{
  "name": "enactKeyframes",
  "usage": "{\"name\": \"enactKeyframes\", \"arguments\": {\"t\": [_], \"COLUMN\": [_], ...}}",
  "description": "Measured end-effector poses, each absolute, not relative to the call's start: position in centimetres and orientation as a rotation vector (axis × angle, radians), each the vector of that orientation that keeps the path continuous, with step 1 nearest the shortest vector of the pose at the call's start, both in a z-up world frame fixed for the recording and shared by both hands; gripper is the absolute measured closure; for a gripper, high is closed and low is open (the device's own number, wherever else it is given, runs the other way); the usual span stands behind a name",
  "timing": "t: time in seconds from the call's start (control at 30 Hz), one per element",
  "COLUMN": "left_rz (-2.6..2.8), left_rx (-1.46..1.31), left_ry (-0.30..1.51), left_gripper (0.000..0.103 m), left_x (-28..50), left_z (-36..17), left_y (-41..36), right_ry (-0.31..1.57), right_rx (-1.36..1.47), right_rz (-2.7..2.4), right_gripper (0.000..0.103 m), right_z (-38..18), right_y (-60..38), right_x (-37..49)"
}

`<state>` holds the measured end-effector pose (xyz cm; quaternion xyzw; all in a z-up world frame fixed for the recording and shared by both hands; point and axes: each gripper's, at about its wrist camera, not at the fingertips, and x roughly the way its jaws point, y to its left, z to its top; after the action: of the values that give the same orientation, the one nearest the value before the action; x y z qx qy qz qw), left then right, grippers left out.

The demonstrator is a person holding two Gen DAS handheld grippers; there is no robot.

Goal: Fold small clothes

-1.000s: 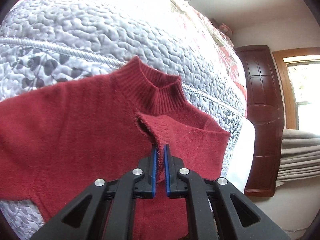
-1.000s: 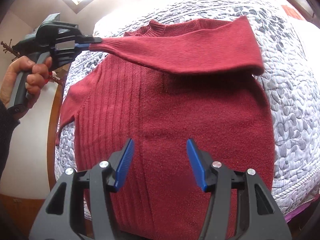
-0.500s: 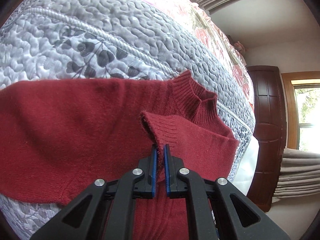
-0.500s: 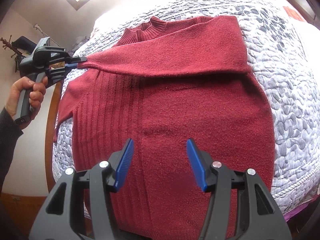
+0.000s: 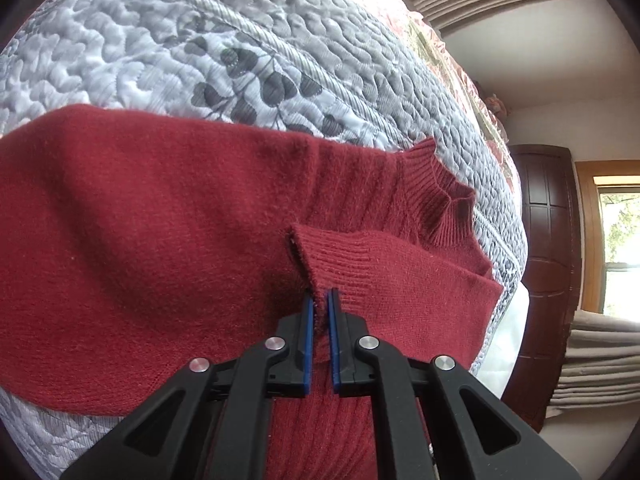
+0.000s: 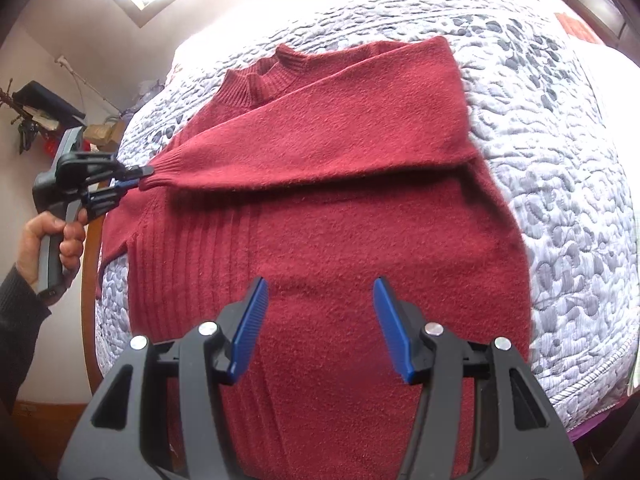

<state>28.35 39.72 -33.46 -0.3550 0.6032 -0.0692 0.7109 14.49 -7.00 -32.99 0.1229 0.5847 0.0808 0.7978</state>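
A dark red knit sweater lies flat on a grey quilted bed, its ribbed collar at the far end. Its right sleeve is folded across the chest toward the left. My left gripper is shut on the ribbed sleeve cuff; the right wrist view shows that gripper at the sweater's left shoulder, held by a hand. My right gripper hovers open above the sweater's lower body, nothing between its blue pads.
The grey leaf-patterned quilt surrounds the sweater. A dark wooden door and window stand beyond the bed in the left wrist view. Clutter sits on a shelf at the left wall; the wooden bed edge runs below it.
The left gripper has carried the sleeve cuff down and across, from held high to low at the sweater's left shoulder, laying the sleeve flat over the chest. The right gripper has stayed still and open.
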Motion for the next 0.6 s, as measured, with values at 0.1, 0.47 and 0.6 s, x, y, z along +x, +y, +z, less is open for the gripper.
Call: {"name": "enactKeyframes", "arguments": {"t": [0.1,0.47,0.6], "left_rz": [-0.143,-0.132,-0.132], "left_rx": [-0.783,-0.796,-0.762], "left_ry": [1.360,1.339,1.377], "left_gripper": [0.097,0.097,0.097], "left_x": [27.9,27.5,26.9], "left_z": [-34.1,-35.1,-36.2], "left_y": [40.0,40.9,40.6], "right_ry": [1.261,1.161,1.103], "right_rx": [0.255,0.348,0.436], "right_rz": [0.163,0.137,0.021], "right_gripper": [0.048,0.048,0.048], "right_z": [-33.4,-32.5,-31.2], "right_y": [-7.5,-14.8,-19.7], "right_x": [14.8,28.7,32.5]}}
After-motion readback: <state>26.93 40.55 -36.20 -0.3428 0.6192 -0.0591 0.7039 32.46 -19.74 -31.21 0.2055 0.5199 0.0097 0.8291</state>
